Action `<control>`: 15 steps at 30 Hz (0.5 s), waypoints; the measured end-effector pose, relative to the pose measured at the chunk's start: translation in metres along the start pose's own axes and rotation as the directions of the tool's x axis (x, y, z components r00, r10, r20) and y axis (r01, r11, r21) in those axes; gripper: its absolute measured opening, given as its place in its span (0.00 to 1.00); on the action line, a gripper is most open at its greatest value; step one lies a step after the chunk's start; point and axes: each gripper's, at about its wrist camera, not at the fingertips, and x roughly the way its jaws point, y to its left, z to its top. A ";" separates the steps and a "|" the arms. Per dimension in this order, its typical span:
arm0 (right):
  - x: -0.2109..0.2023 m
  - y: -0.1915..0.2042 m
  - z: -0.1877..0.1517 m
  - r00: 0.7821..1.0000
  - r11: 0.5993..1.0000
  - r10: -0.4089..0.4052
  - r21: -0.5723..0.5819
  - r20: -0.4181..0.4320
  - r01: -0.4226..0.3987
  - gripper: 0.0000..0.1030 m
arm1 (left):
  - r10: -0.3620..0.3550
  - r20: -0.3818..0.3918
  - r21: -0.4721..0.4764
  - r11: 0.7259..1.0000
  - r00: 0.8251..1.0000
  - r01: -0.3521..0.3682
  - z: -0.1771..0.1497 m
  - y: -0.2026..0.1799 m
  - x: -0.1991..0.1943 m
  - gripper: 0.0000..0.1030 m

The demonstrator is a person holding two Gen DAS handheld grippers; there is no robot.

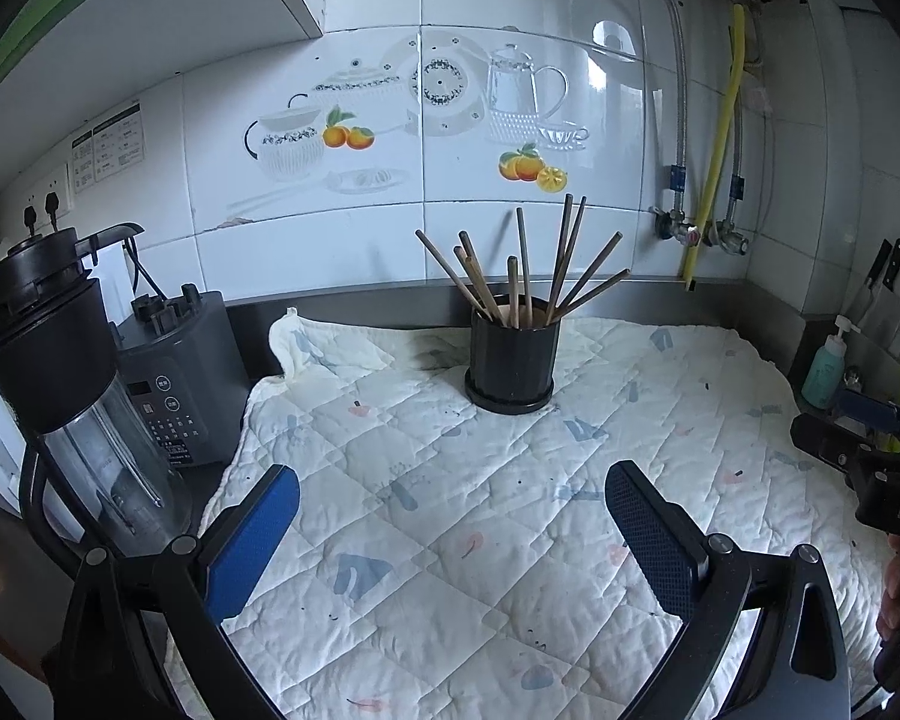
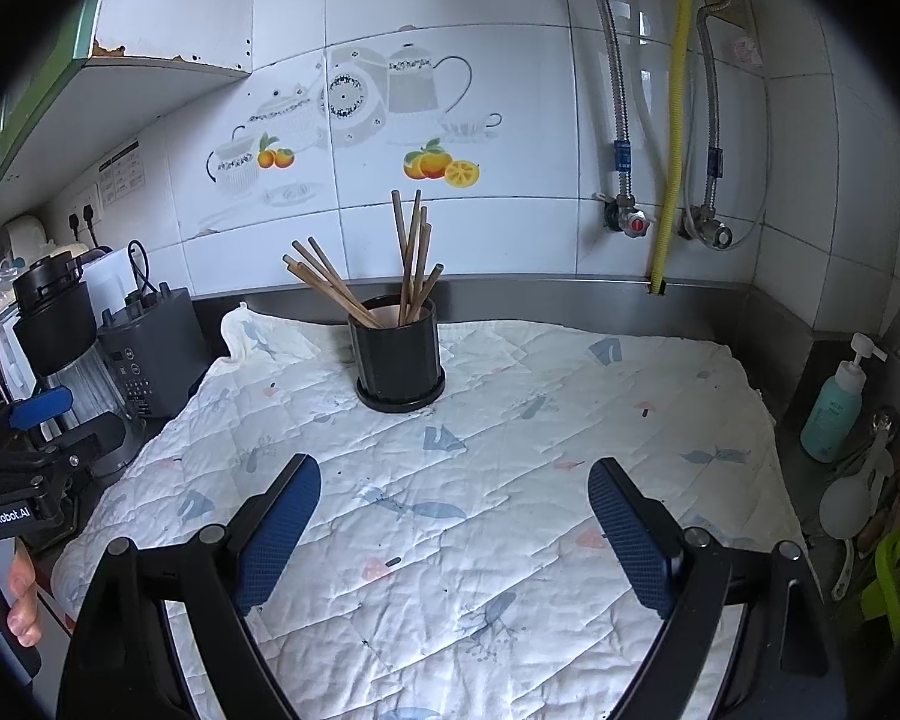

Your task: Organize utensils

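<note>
A black cylindrical holder (image 1: 513, 360) stands upright on a white quilted cloth (image 1: 450, 510) near the back wall. Several brown chopsticks (image 1: 528, 270) stand in it, fanned out. The holder (image 2: 399, 363) and chopsticks (image 2: 411, 258) also show in the right wrist view, on the cloth (image 2: 480, 510). My left gripper (image 1: 452, 501) is open and empty, low over the cloth in front of the holder. My right gripper (image 2: 454, 495) is open and empty, also in front of the holder. The right gripper's body shows at the left wrist view's right edge (image 1: 858, 450).
A blender jug (image 1: 60, 372) and its grey base (image 1: 174, 378) stand left of the cloth. A teal soap pump bottle (image 2: 837, 414) and ladles (image 2: 852, 498) sit at the right. Pipes and valves (image 2: 630, 219) run down the tiled wall. Knives (image 1: 885, 282) hang far right.
</note>
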 end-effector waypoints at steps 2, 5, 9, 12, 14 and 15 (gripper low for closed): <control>0.001 0.000 -0.002 1.000 1.000 0.004 -0.001 0.001 -0.004 0.96 | -0.002 -0.004 -0.001 1.000 1.000 0.002 -0.001 0.000 0.001 1.00; 0.003 0.002 -0.005 1.000 1.000 0.002 -0.009 -0.008 -0.002 0.96 | -0.004 -0.011 -0.001 1.000 1.000 0.004 -0.004 -0.001 0.003 1.00; 0.006 0.003 -0.009 1.000 1.000 0.004 -0.012 -0.021 -0.004 0.96 | -0.002 -0.020 -0.001 1.000 1.000 0.002 -0.008 -0.001 0.006 1.00; 0.008 0.004 -0.011 1.000 1.000 -0.002 -0.019 -0.026 0.001 0.96 | 0.001 -0.030 -0.007 1.000 1.000 -0.001 -0.011 0.000 0.008 1.00; 0.008 0.005 -0.012 1.000 1.000 -0.001 -0.022 -0.028 0.000 0.96 | -0.001 -0.034 -0.011 1.000 0.999 0.001 -0.014 0.001 0.009 1.00; 0.009 0.005 -0.013 1.000 1.000 -0.003 -0.024 -0.031 0.002 0.96 | -0.001 -0.035 -0.012 1.000 0.999 0.000 -0.015 0.001 0.009 1.00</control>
